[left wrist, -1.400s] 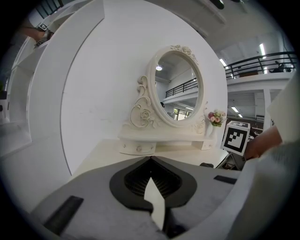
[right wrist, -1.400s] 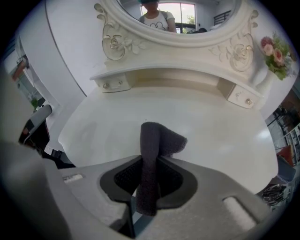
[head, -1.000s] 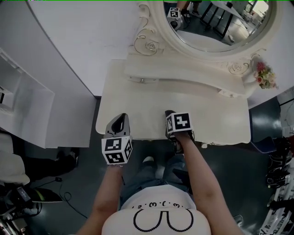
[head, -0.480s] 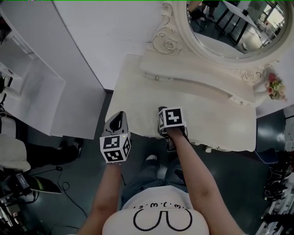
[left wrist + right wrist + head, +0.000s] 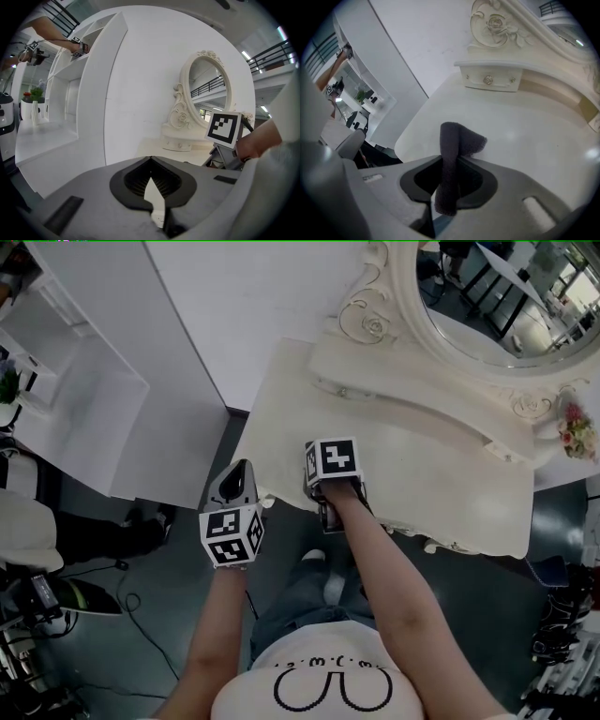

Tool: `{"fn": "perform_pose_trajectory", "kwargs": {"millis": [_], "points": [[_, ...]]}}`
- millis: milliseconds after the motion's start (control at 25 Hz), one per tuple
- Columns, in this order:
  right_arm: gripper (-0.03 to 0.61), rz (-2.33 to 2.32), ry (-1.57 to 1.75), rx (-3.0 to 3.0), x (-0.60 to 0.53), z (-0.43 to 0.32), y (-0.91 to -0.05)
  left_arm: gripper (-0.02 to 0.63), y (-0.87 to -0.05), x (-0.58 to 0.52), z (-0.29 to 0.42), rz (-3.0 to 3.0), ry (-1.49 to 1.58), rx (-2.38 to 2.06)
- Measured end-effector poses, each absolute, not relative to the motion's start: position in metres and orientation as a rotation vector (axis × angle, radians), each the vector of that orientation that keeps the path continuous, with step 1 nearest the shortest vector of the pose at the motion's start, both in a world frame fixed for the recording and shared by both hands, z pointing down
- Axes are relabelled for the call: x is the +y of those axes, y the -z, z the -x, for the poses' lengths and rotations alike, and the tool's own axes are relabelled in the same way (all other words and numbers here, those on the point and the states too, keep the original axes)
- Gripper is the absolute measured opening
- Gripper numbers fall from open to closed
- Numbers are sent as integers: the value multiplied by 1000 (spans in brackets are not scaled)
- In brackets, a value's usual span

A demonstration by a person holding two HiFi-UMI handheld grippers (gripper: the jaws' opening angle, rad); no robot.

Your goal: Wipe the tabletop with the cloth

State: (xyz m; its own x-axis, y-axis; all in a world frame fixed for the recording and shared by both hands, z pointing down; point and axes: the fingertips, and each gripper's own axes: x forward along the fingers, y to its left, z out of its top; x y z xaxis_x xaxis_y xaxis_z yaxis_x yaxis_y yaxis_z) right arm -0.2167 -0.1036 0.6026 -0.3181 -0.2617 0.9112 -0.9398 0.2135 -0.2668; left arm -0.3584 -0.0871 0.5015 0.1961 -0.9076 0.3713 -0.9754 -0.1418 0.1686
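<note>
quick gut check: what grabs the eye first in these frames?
The ornate cream dressing table with its oval mirror fills the upper right of the head view. The right gripper is shut on a dark cloth above the front left part of the tabletop. The left gripper, jaws together and empty, hangs just off that corner.

dk grey cloth (image 5: pixel 451 154); cream tabletop (image 5: pixel 529 136); cream mirror frame (image 5: pixel 373 317) w/ scrolls; pink flowers (image 5: pixel 574 433)

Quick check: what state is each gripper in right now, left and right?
Left gripper: shut, nothing between its jaws.
Right gripper: shut on the dark cloth.
</note>
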Motion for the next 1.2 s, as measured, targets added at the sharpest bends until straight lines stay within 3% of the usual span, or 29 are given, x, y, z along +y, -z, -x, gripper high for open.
{"fn": "perform_pose_trajectory", "kwargs": {"millis": [720, 1200], "points": [[80, -1016, -1140, -1829, -127, 335, -604, -3, -523, -71, 413, -1955, -240, -1865], [80, -649, -1494, -2140, -94, 420, -584, -3, -527, -55, 437, -1903, -266, -1894]]}}
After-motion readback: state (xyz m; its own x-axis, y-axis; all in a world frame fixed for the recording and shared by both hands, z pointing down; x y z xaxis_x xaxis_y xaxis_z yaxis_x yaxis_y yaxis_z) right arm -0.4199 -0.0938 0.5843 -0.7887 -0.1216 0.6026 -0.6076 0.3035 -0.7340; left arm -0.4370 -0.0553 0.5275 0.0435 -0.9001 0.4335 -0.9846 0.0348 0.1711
